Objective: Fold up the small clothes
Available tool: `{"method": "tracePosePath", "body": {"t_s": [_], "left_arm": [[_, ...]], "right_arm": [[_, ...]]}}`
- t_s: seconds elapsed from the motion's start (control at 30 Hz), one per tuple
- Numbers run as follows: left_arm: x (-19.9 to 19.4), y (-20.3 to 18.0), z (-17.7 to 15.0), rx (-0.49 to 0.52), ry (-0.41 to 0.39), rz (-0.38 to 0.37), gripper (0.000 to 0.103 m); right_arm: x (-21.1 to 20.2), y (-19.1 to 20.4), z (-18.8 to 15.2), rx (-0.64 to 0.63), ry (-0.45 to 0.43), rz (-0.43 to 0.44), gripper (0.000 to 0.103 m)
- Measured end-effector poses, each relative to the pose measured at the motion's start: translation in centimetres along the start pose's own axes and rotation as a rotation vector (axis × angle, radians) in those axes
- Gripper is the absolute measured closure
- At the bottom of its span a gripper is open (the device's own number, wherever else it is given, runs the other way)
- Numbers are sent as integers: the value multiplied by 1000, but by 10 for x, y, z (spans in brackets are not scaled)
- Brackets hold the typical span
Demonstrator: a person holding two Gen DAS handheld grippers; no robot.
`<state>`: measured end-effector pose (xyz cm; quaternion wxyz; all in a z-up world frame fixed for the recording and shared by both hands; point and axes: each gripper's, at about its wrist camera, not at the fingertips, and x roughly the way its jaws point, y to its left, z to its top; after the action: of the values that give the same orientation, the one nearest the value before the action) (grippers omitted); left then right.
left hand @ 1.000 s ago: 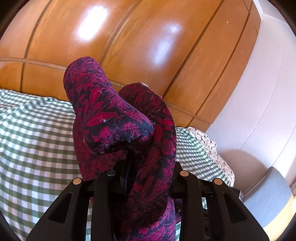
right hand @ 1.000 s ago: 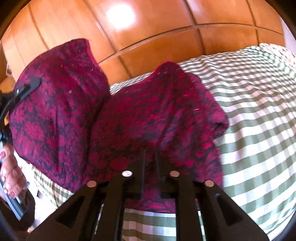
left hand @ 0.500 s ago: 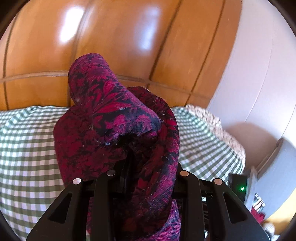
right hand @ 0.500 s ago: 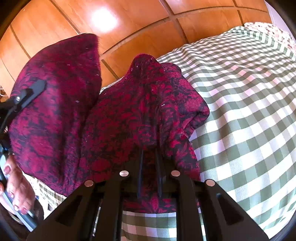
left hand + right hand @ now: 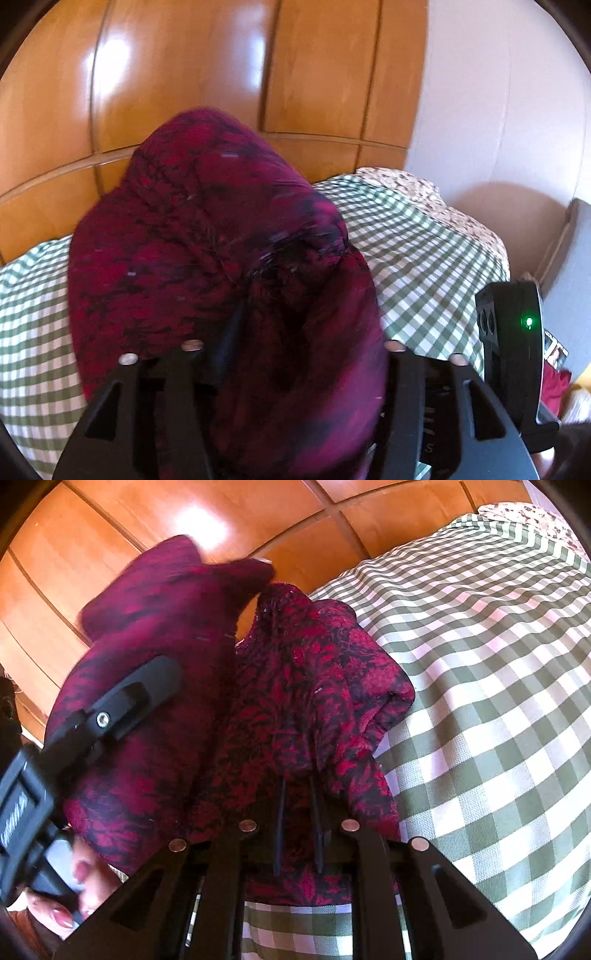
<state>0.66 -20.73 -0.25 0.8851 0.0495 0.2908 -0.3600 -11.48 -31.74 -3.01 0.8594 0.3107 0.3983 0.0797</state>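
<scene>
A small dark red garment with a black floral pattern (image 5: 207, 251) is held up off the bed by both grippers. In the left wrist view it bunches over my left gripper (image 5: 273, 317), which is shut on it; the fingertips are mostly hidden by cloth. In the right wrist view my right gripper (image 5: 299, 786) is shut on another part of the garment (image 5: 317, 686). My left gripper (image 5: 110, 709) shows there at the left, close beside the right one, with cloth draped over it.
A bed with a green and white checked cover (image 5: 498, 701) lies below. A glossy wooden headboard (image 5: 184, 74) stands behind it. A floral pillow (image 5: 424, 192) lies at the far corner by a white wall (image 5: 498, 92).
My left gripper has swung right and closer to the right gripper, bringing the two held parts of the garment together. The cloth is blurred with motion.
</scene>
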Motion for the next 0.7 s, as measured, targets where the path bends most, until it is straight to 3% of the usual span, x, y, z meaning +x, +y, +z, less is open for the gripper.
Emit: {"method": "tracePosePath", "body": {"t_s": [0.1, 0.23, 0.33, 0.47, 0.57, 0.7], "left_arm": [[0, -4, -5, 13, -1, -20, 35], [-19, 5, -5, -61, -49, -137, 20], [-37, 20, -5, -157, -82, -231, 19], [-63, 37, -8, -250, -148, -284, 19], [-84, 50, -7, -277, -226, -258, 19], [-94, 85, -2, -350, -308, -85, 19]], "right_arm": [[0, -3, 1, -2, -3, 8, 91], [0, -1, -2, -20, -9, 5, 91], [-1, 2, -4, -35, -13, -7, 91], [-1, 4, -6, -47, -18, -9, 91], [-1, 4, -7, -51, -20, -11, 91], [1, 4, -7, -52, -18, -14, 91]]}}
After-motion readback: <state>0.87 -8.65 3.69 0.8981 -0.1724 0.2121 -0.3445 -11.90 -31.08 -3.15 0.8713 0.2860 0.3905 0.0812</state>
